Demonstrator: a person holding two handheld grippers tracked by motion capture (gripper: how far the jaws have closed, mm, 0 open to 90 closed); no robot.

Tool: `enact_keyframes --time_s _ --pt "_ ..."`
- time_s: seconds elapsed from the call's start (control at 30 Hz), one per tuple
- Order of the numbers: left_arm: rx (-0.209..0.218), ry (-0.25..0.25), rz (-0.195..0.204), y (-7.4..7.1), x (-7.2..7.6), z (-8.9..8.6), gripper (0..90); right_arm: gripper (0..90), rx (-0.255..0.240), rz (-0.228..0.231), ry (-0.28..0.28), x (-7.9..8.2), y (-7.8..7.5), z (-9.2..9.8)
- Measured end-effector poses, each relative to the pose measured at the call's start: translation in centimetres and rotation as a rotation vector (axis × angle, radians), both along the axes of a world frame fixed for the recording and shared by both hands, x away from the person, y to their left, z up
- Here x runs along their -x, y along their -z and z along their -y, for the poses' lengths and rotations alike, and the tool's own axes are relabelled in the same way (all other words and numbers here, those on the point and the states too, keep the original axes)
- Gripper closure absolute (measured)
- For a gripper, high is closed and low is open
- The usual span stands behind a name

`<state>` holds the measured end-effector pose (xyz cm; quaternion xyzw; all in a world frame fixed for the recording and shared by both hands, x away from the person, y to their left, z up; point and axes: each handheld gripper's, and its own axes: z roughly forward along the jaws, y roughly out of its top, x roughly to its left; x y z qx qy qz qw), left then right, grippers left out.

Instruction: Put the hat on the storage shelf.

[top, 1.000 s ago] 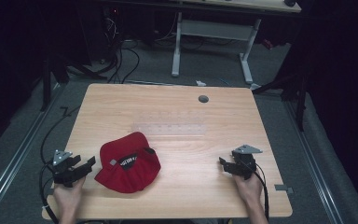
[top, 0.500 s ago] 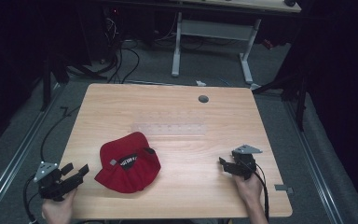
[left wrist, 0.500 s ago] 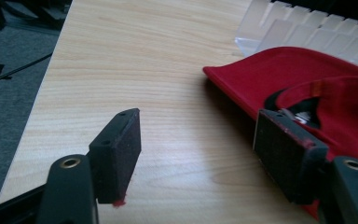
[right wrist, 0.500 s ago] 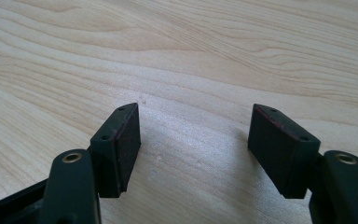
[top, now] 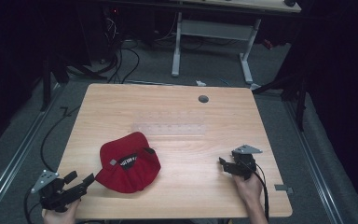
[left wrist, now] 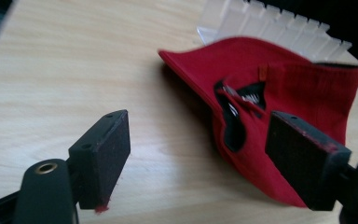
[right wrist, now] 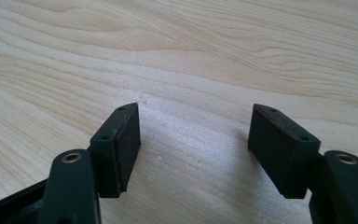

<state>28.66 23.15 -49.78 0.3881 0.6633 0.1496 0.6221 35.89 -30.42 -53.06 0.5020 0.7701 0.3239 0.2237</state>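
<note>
The table (top: 177, 107) is taking up most of the high view: light wood grain, with a small round grey cap (top: 203, 99) set into its far side, well beyond both claws. The floor (top: 149, 60) around it is dark grey, with the white legs of a second desk (top: 209, 35) standing past the far edge and black cables (top: 121, 60) trailing toward the far left corner.

The red cap (top: 128, 162) is lying on the near left part of the table, ahead and to the right of the left claw. A dark patch with white lettering is showing on it in the high view. In the left gripper view the cap (left wrist: 279, 93) is sitting just beyond the claw's right-hand jaw, apart from it, with a dark opening and a thin red strap crossing it.

A clear plastic rack (top: 170, 127) with a row of slots is lying flat just beyond the cap, near the table's middle. In the left gripper view its ribs (left wrist: 270, 25) are showing behind the cap.

The left claw (top: 81, 179) is hovering at the near left corner of the table, jaws spread wide apart and holding nothing. The hand (top: 60, 215) is gripping it from below.

The right claw (top: 223, 164) is resting low over the near right part of the table, well apart from the cap, pointing left toward it. Its jaws are standing apart over bare wood, clamping nothing.
</note>
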Motion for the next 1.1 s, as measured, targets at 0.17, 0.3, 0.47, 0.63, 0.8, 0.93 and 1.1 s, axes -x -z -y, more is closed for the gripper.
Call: enact_keyframes --time_s 0.17,0.3,0.47,0.63,0.8,0.93,1.1 --pt "0.035 0.049 -0.039 0.8 -0.6 1.4 19.9 34.5 0.001 0.001 -0.002 0.0 0.0 0.0" --pt "0.028 0.067 -0.045 1.0 -1.0 2.5 19.0 34.5 0.001 0.001 -0.003 0.0 0.0 0.0" --pt "0.003 0.078 -0.058 1.2 -2.1 3.7 19.4 34.3 0.001 0.002 -0.006 0.0 0.0 0.0" --pt "-0.029 0.065 -0.073 1.5 -3.4 4.6 21.3 34.3 0.004 0.004 -0.009 0.0 0.0 0.0" --pt "-0.049 0.049 -0.096 1.7 -4.3 5.2 27.3 34.3 0.003 0.003 -0.009 0.0 0.0 0.0" --pt "-0.045 0.064 -0.103 1.8 -4.8 6.0 34.0 34.3 0.004 0.003 -0.008 0.0 0.0 0.0" --pt "-0.049 0.099 -0.124 2.3 -5.1 6.6 41.6 34.3 0.004 0.003 -0.009 0.0 0.0 0.0"
